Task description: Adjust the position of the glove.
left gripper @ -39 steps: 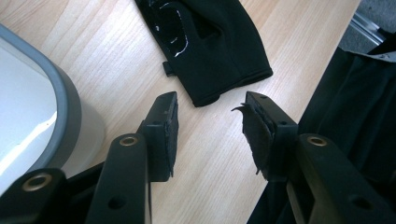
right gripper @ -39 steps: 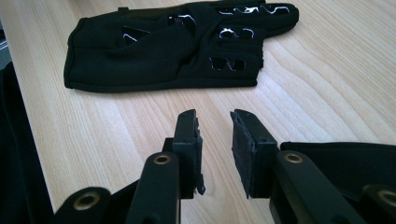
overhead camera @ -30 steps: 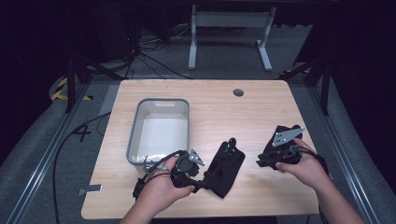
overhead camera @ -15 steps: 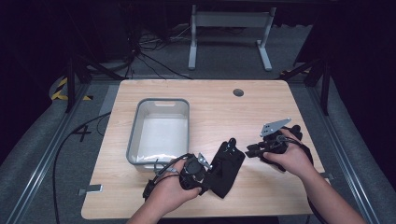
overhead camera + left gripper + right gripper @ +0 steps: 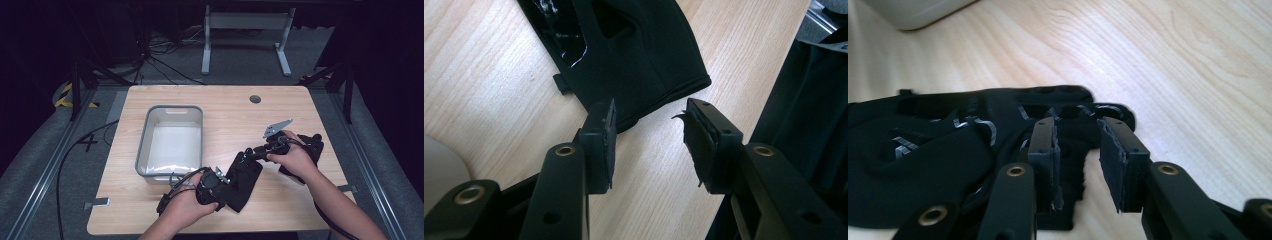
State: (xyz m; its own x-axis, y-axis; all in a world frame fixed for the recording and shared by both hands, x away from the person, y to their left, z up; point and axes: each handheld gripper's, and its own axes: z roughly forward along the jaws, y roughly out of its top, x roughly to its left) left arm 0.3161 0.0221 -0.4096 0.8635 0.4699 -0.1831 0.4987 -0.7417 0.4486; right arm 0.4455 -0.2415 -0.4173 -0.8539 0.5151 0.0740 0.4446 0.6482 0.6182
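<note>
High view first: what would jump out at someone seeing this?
A crumpled black fabric glove lies on the pale wooden table near its front edge, with the left gripper and right gripper open at opposite ends. Left of it stands a grey plastic bin.

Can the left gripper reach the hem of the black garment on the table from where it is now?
Probably yes. The left gripper has its fingers apart right at the hem of the black garment, one finger at the cloth's edge, with only bare table between them. Nothing blocks it.
</note>
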